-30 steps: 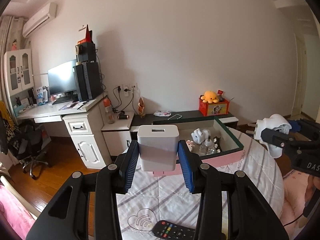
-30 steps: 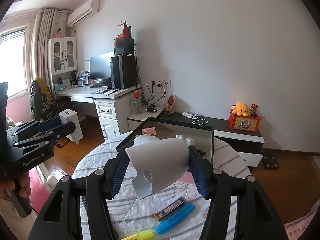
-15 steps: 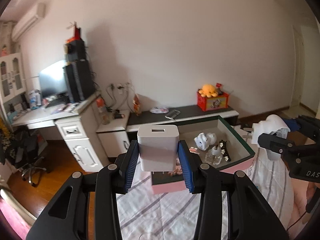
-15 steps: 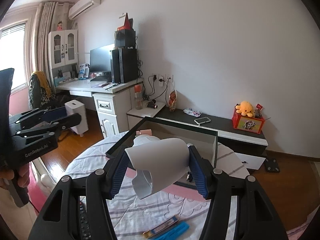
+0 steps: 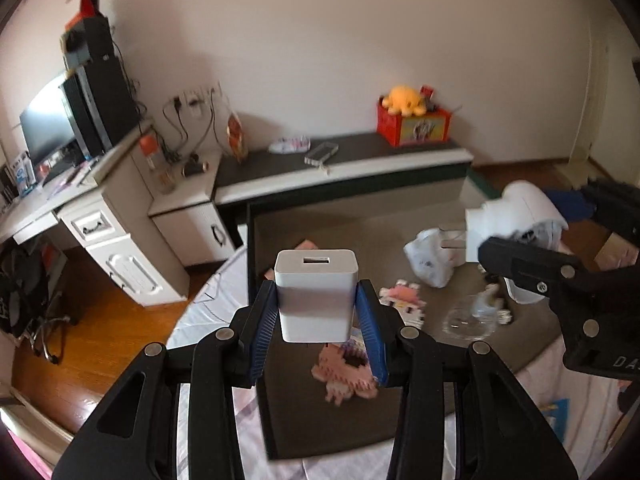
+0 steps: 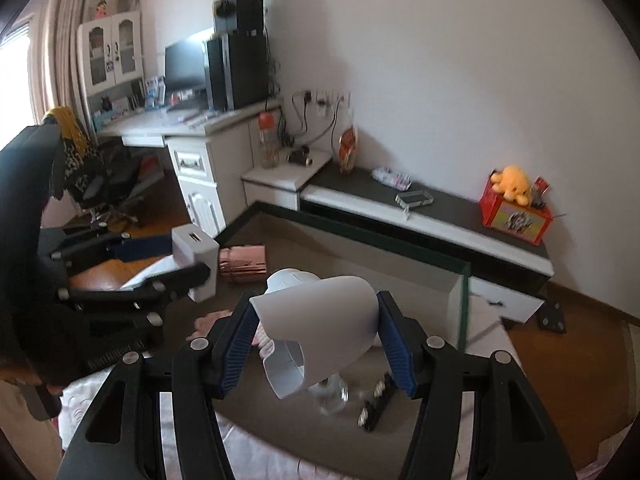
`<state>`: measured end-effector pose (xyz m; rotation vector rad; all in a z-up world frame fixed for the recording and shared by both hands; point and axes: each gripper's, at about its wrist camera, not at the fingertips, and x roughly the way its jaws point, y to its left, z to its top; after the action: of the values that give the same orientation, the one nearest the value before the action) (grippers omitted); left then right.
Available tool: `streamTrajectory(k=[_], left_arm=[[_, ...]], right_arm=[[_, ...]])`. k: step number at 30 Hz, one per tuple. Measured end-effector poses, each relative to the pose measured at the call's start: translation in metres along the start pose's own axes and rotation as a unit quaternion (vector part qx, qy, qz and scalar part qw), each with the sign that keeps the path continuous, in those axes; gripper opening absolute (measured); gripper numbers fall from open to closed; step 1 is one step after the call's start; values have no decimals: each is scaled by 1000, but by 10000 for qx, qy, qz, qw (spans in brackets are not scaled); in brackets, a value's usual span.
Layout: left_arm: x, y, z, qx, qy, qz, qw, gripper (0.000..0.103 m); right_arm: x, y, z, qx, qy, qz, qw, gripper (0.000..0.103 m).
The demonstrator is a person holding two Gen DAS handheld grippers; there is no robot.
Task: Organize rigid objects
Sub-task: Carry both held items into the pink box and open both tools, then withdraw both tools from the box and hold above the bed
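My left gripper [image 5: 316, 320] is shut on a white USB charger block [image 5: 316, 292], held above the near left part of an open storage box [image 5: 256, 280] with a grey floor. My right gripper [image 6: 316, 344] is shut on a white curved plastic device [image 6: 320, 320], held over the same box [image 6: 460, 280]. The right gripper also shows at the right of the left wrist view [image 5: 516, 256]. The left gripper with the charger shows at the left of the right wrist view [image 6: 188, 256]. In the box lie a pink bead figure [image 5: 346, 372], a white toy [image 5: 430, 258] and a small glass bottle [image 5: 468, 320].
The box sits on a table with a striped pink and white cloth [image 5: 200, 312]. Behind it are a low dark-topped cabinet [image 5: 340, 160] with a red box and yellow plush [image 5: 404, 100], and a white desk [image 5: 100, 216] with a monitor. A black hair clip [image 6: 376, 404] lies in the box.
Both grippers have moved forward and tilted down over the box, each still holding its object. The remote and the highlighters on the cloth have dropped out of view.
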<state>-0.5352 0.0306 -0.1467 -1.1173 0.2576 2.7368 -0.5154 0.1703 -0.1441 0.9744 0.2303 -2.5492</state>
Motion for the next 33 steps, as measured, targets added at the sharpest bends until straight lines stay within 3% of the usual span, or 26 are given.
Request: streamTrajectory(k=[6,12,15,18,26,33], left_arm=[[36,-2,-7,53,326,170,9993,41],[42,1,-10,1,402,244,9989,42],[35,0,-10,-11,313,213,9993,55],[25,-1,-10,47,178,401,9990,78],[-38,4,-22,11,-402,568,9976,98],[-127,10,-52,-267,-1218,747,9894,103]], right_arm=[[46,-2,6,-38,505,137,9986,60],[60,0,2,4,612,342,9975,61],[58,1,2,1,559,307,9980,61],[50,-2,5,103,437,292,9986,80],[-8,0,-2,164,5,152,9997,80],[-85,13,-22,255,-719,-22,9971,83]])
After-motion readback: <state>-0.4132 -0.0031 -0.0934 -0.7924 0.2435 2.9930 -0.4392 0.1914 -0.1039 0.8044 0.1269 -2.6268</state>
